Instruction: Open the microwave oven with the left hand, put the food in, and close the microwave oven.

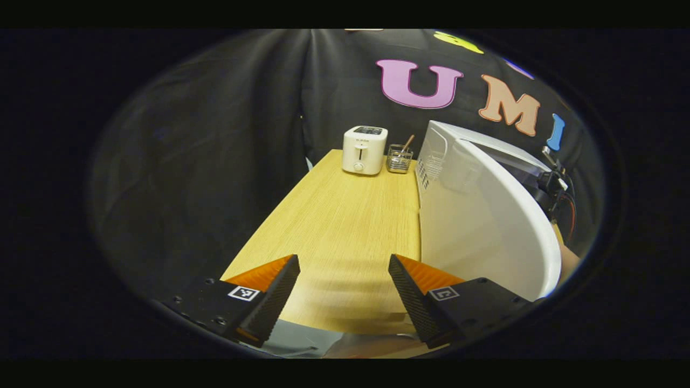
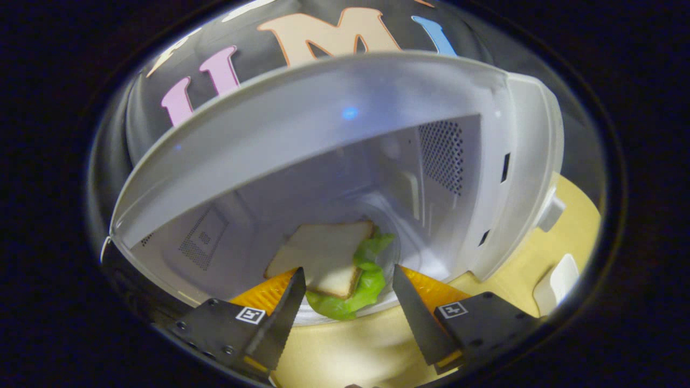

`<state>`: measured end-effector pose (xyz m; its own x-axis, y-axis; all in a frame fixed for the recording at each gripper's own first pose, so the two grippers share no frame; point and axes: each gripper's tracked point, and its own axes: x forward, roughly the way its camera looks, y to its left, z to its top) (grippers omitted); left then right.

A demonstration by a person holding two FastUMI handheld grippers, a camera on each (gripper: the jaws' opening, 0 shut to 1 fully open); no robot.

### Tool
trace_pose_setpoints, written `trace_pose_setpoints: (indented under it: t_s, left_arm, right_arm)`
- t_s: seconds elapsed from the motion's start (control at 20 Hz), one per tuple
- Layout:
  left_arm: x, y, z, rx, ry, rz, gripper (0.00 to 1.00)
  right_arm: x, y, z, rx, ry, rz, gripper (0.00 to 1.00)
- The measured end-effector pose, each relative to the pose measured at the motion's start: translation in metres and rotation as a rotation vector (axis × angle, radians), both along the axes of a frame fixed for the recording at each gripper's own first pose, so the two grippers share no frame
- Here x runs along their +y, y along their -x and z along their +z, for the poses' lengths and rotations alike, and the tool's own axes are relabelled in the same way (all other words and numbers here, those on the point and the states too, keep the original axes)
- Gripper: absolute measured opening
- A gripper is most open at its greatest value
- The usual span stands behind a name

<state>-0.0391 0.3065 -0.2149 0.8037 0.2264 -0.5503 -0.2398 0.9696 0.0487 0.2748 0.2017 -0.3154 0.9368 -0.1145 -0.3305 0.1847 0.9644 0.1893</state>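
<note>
1. Standing open on the table (image 1: 334,215), the microwave (image 2: 517,161) is showing a pale cavity in the right gripper view; in the left gripper view its door (image 1: 485,226) is swinging out to the right of the left gripper (image 1: 343,285). The door is looking stiff, smooth and light; pushing flat on its outer face near the free edge is likely the best hold for closing.
2. Lying inside on the cavity floor, near the front opening, the sandwich (image 2: 329,256) is showing bread over lettuce. It is probably soft, light and loosely stacked, so any further nudge should be gentle.
3. Sitting at the table's far end, the toaster (image 1: 365,150) is just beside a small clear cup (image 1: 399,159) holding a stick.
4. Hovering wide open over bare table, the left gripper is holding nothing.
5. Pointing into the cavity, the right gripper (image 2: 347,296) is spread wide; the sandwich is lying between its fingers, apparently unpinched.
</note>
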Motion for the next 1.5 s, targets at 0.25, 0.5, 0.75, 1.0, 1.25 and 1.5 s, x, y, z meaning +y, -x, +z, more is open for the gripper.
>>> trace_pose_setpoints:
  t_s: [0.25, 0.5, 0.75, 1.0, 1.25, 1.5]
  left_arm:
    - [-0.012, -0.002, -0.003, 0.006, 0.012, -0.05, 0.92]
    - [-0.016, 0.002, -0.003, 0.001, -0.006, -0.094, 0.71]
    - [-0.018, 0.011, -0.003, 0.004, -0.025, -0.12, 0.54]
    - [-0.027, 0.013, 0.0, 0.001, -0.082, -0.183, 0.08]
    - [-0.05, 0.013, 0.002, -0.024, -0.11, -0.285, 0.01]
    - [-0.073, 0.014, 0.0, -0.039, -0.11, -0.383, 0.01]
  right_arm:
    - [0.009, 0.034, 0.033, -0.051, -0.001, 0.029, 1.0]
    - [0.011, 0.079, 0.076, -0.127, 0.016, 0.046, 0.99]
    - [-0.006, 0.129, 0.097, -0.134, 0.008, 0.01, 0.91]
    - [-0.023, 0.179, 0.121, -0.159, 0.049, -0.028, 0.91]
    - [-0.048, 0.23, 0.13, -0.152, 0.112, -0.098, 0.91]
    - [-0.069, 0.269, 0.133, -0.16, 0.127, -0.166, 0.99]
